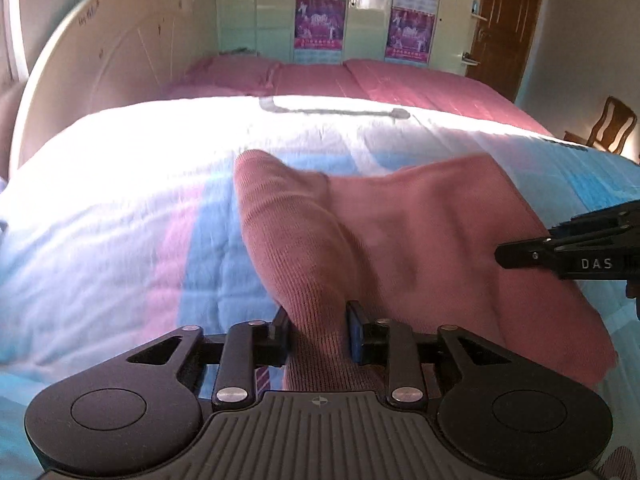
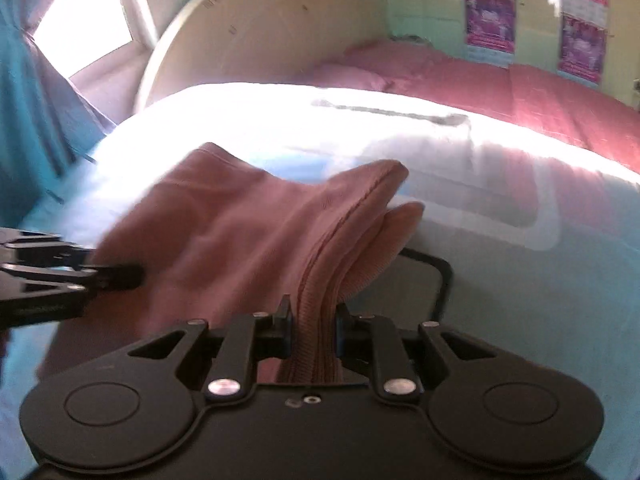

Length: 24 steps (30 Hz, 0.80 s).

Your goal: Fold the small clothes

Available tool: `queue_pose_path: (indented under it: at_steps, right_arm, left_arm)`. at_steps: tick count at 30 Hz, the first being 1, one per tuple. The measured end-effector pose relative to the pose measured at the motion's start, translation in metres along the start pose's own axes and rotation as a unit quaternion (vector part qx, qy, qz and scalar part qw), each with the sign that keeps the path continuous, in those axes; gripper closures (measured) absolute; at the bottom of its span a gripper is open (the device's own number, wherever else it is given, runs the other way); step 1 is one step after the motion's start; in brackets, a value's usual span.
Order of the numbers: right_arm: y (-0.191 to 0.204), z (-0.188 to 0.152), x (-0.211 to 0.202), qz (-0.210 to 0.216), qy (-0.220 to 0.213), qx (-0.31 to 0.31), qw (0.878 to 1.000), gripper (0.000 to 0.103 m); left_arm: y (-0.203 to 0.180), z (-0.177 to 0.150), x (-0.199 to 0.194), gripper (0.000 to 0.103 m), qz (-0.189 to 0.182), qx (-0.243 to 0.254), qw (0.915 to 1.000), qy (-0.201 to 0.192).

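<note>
Pink knitted cloth (image 1: 420,232) is held lifted above the bed (image 1: 120,208), a small garment stretched between the two grippers over the striped blue, pink and white bedspread (image 2: 520,280), near the bed's front edge. One bunched end is seen between the pads of the left gripper (image 1: 318,332), which are set slightly apart, with a small gap on the right side. The other ribbed, gathered end is clamped by the right gripper (image 2: 313,330), whose pads are pressed on the fabric. No containers are seen. A red blanket (image 1: 400,84) is spread along the bed's far edge.
</note>
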State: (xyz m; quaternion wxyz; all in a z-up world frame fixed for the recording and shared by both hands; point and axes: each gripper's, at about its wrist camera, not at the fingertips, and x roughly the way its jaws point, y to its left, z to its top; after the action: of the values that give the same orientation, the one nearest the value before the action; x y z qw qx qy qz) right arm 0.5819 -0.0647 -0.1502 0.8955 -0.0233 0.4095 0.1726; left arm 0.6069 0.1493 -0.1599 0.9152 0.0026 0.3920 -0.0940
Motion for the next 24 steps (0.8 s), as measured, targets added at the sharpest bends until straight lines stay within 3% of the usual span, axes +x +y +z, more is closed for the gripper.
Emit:
queue_pose_path:
  at_steps: [1, 3, 5, 9, 11, 13, 15, 16, 18, 20, 24]
  right_arm:
    - [-0.001, -0.003, 0.005, -0.010, 0.009, 0.006, 1.000, 0.085]
    - [-0.010, -0.010, 0.010, -0.017, 0.021, 0.019, 0.999, 0.086]
    - [-0.010, -0.016, 0.012, -0.022, 0.023, 0.022, 0.999, 0.086]
    - [-0.008, -0.017, 0.015, -0.030, 0.023, 0.028, 0.999, 0.086]
    - [-0.008, -0.019, 0.017, -0.031, 0.023, 0.035, 0.999, 0.086]
    - [-0.014, -0.020, 0.017, -0.029, 0.026, 0.052, 0.998, 0.086]
    - [-0.021, -0.021, 0.021, -0.023, 0.028, 0.069, 0.997, 0.086]
    - [-0.024, -0.021, 0.021, -0.021, 0.029, 0.073, 0.997, 0.086]
    - [-0.025, -0.022, 0.022, -0.021, 0.028, 0.072, 0.997, 0.085]
    - [-0.029, -0.023, 0.023, -0.018, 0.028, 0.084, 0.996, 0.084]
    - [-0.026, -0.021, 0.002, -0.043, 0.011, 0.076, 0.996, 0.072]
  left_arm:
    - [-0.002, -0.003, 0.004, 0.066, 0.003, -0.001, 1.0000, -0.001]
    - [-0.001, -0.007, 0.008, 0.047, 0.009, 0.009, 0.9999, -0.010]
    - [-0.001, -0.009, 0.011, 0.039, 0.033, 0.031, 0.9988, -0.018]
    - [0.013, -0.009, 0.005, 0.038, 0.034, 0.028, 0.9986, -0.029]
    - [0.015, -0.006, -0.006, 0.039, 0.030, 0.031, 0.9977, -0.052]
    - [0.009, -0.001, -0.016, 0.039, 0.002, 0.051, 0.9952, -0.084]
    - [-0.004, 0.005, -0.013, 0.047, -0.024, 0.088, 0.9916, -0.092]
    - [-0.008, 0.005, -0.005, 0.050, -0.041, 0.102, 0.9906, -0.081]
    - [-0.013, -0.004, 0.023, 0.052, -0.040, 0.130, 0.9907, -0.013]
    - [-0.003, -0.003, 0.030, 0.052, -0.050, 0.084, 0.9950, -0.019]
    - [-0.004, -0.007, 0.008, 0.052, -0.060, 0.089, 0.9928, -0.054]
